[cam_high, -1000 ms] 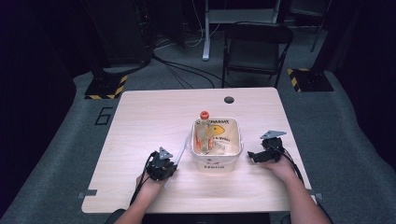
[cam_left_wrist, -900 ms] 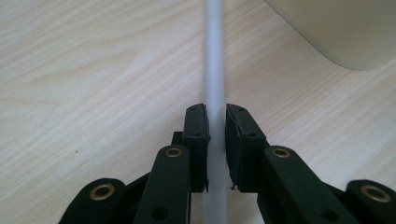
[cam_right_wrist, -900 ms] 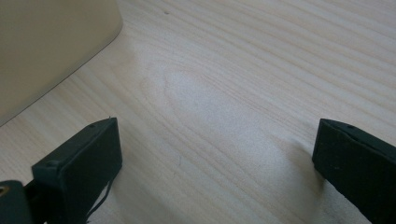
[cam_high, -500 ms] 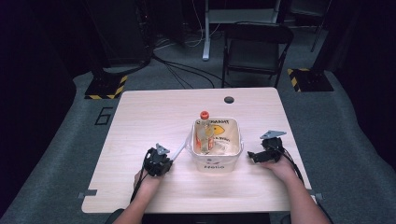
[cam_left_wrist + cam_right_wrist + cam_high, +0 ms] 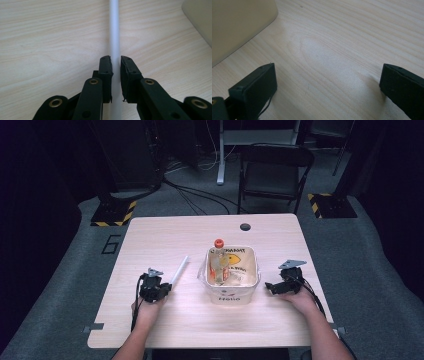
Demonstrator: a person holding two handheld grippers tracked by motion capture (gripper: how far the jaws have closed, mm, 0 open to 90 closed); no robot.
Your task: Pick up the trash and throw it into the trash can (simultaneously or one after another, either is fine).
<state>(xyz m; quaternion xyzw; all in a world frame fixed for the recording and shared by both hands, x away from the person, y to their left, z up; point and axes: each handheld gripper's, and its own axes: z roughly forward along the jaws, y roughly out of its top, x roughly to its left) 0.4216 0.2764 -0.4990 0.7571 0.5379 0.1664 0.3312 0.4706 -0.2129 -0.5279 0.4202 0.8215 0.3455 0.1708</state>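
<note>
High view, my left claw: my left gripper (image 5: 162, 289) sits on the near left part of the wooden table (image 5: 165, 235), with my forearm coming up from the bottom edge.
High view, what it holds: a thin white tube (image 5: 179, 270) runs from its tips up and to the right, toward the tub; I am pinching its near end.
High view, tub: a white plastic tub (image 5: 230, 292) stands in the middle of the table, just right of the tube's far end but apart from it.
High view, inside the tub: a clear bottle with an orange cap (image 5: 218, 262) leans against the far wall, with a yellow printed packet beside it.
High view, my right claw: my right gripper (image 5: 272, 287) rests on the table just right of the tub, tips pointing at the tub wall without touching it.
Left gripper view, grip: my two black jaws are clenched on the white tube (image 5: 115, 37), pads (image 5: 106, 72) pressing on both sides of it, and the tube lies straight ahead along the tabletop.
Left gripper view, tub: a corner of the tub (image 5: 200, 17) shows at the upper right, off to one side of the tube.
Right gripper view, grip: my jaws are released, wide apart, with bare table (image 5: 332, 55) between them and nothing held.
Right gripper view, tub: the tub wall (image 5: 239, 22) rises at the upper left, near my left-hand jaw but clear of it.
</note>
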